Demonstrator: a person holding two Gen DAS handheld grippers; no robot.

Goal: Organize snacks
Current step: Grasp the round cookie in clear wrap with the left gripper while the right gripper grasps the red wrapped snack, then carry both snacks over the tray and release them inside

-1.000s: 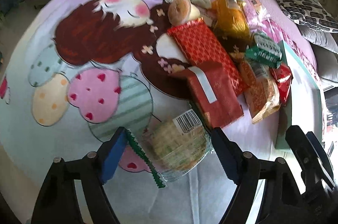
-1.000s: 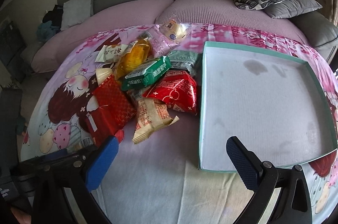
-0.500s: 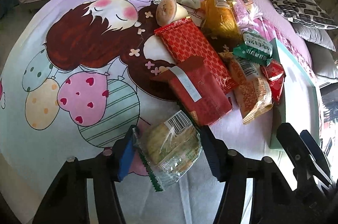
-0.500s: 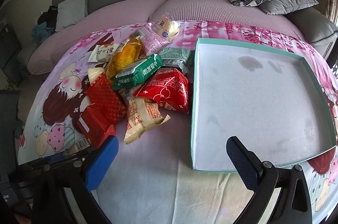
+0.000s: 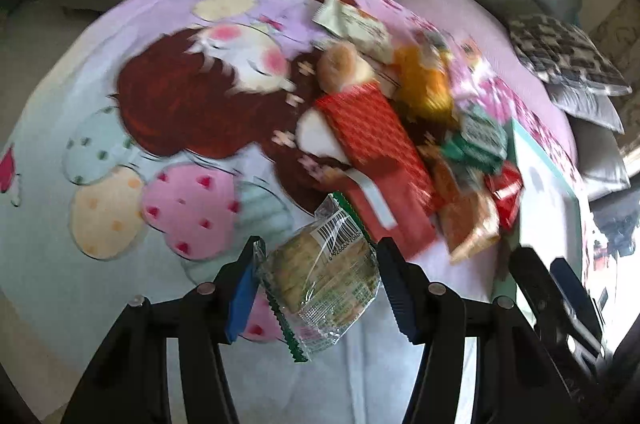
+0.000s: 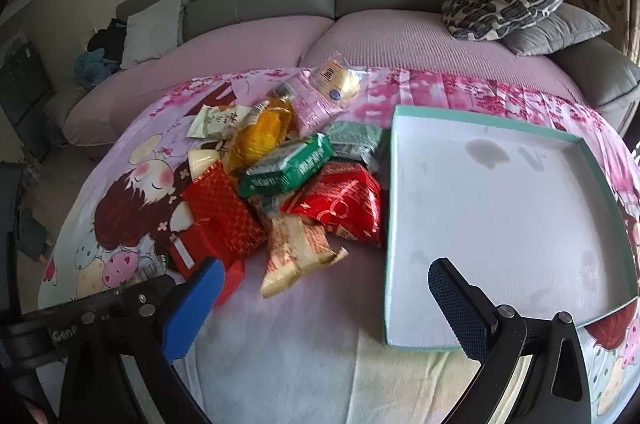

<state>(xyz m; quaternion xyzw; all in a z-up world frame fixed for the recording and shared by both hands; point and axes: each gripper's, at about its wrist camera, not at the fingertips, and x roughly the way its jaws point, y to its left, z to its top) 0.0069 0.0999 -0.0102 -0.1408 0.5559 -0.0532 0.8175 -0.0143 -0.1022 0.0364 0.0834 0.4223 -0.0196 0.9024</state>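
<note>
Left wrist view: While the left hand-held gripper (image 5: 316, 288) is clamping its blue pads onto the clear-wrapped biscuit packet (image 5: 324, 280), the packet is hanging between the fingers above the cartoon bedspread (image 5: 120, 128), at the near edge of the snack pile (image 5: 400, 144).
Grip quality: the pads are pressing the packet's two sides and the wrapper is crinkling, its green serrated seam dangling free below; I judge the hold is sitting on the biscuits rather than on loose film, which is what is wanted.
Blur: the picture is smearing, so I cannot tell whether the packet is touching the dark red pouch (image 5: 384, 212) just behind it.
Right wrist view: the right hand-held gripper (image 6: 324, 300) is standing with its jaws wide apart and nothing between them, hovering over bare bedspread between the pile and the teal-rimmed tray (image 6: 396, 224).
Tray: it is lying flat beside the pile with nothing in it, its near corner just past the right finger.
Doing this step well: I would be lifting the packet clear of the pile, carrying it level across to the tray, and squeezing no harder, since biscuits are likely crushing easily.
Watch for: the dangling seam snagging the tray's rim.
</note>
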